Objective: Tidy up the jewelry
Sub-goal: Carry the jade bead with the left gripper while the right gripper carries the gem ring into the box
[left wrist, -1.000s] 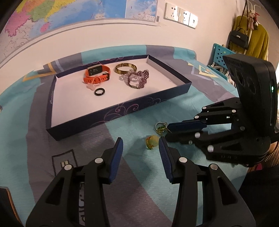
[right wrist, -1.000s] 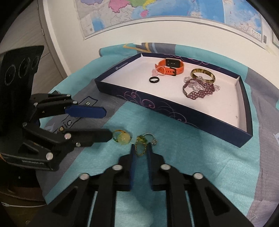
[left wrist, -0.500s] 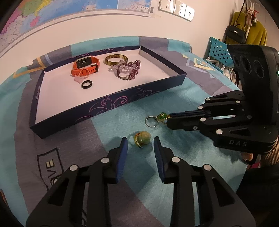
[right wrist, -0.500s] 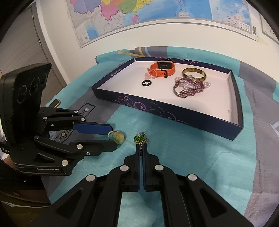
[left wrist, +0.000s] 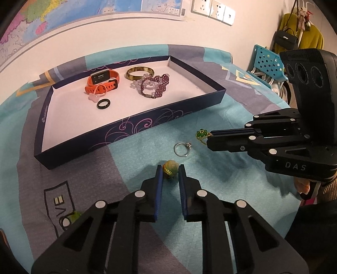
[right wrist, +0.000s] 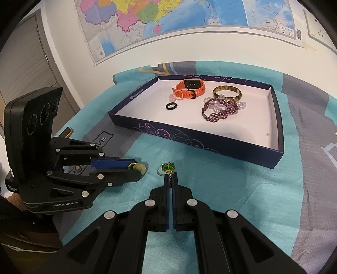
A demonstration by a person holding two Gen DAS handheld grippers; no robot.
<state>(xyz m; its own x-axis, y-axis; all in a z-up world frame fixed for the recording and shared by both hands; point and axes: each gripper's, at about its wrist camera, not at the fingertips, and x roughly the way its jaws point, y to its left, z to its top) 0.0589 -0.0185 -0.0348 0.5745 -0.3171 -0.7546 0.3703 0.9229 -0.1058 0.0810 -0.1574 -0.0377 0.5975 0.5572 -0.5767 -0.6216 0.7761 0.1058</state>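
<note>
Pinching a green beaded ring (right wrist: 167,168), the right gripper (right wrist: 170,177) has its jaws fully together on the ring's band, w/ the bead cluster sticking out past the tips, just above the teal cloth (right wrist: 221,185). Left gripper (left wrist: 170,168) sits close by, jaws just been closing; a yellow-green bead ring (left wrist: 170,167) lies between the blue pads (left wrist: 159,179). Can't tell if they actually press it yet; the ring looks to rest on the cloth. Between the two tools a silver ring (left wrist: 182,149) lies flat on the cloth, touching neither.

Further back is a dark blue tray (left wrist: 130,130) w/ white floor. Inside: orange smartwatch (left wrist: 102,81) at the back, black ring (left wrist: 103,104) in front of it, gold bangle (left wrist: 140,73) beside the watch, purple beaded bracelet (left wrist: 153,87) touching the bangle. Map (right wrist: 168,19) on the wall behind.
</note>
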